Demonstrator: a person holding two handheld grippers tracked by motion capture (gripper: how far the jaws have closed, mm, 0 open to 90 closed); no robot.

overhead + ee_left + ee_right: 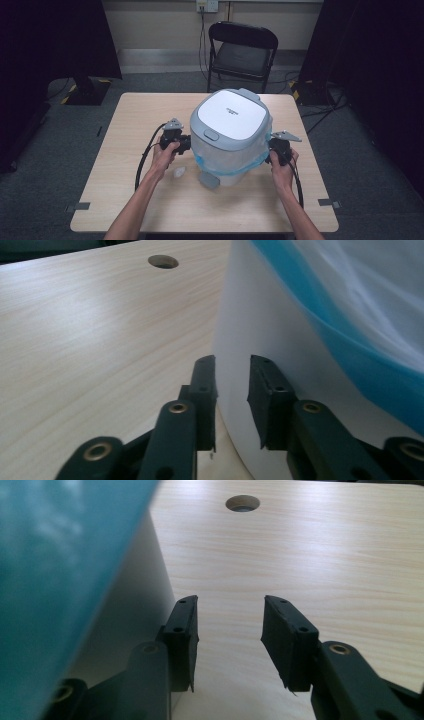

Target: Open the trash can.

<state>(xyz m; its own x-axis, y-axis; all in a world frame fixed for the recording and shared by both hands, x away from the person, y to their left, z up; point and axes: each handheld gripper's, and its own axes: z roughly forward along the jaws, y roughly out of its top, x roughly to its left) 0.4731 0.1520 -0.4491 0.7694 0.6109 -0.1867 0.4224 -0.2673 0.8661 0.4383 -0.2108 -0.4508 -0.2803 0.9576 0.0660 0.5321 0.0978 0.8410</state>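
Observation:
A white bin (227,172) with a grey-rimmed white lid (231,117) stands mid-table, and a clear bag with a blue edge (220,159) hangs over its rim. My left gripper (187,143) is at the bin's left side. In the left gripper view its jaws (232,360) are drawn close together beside the white wall (260,320), under the blue bag edge (360,360), with nothing seen between them. My right gripper (270,151) is at the bin's right side. There its jaws (230,600) stand apart over bare table, next to the bin wall (135,595) and bag (65,580).
The wooden table (140,120) has a round cable hole (163,261) (242,503). A small white scrap (178,173) lies near my left hand, and a grey pedal (208,180) sticks out at the bin's foot. A black folding chair (242,50) stands behind the table.

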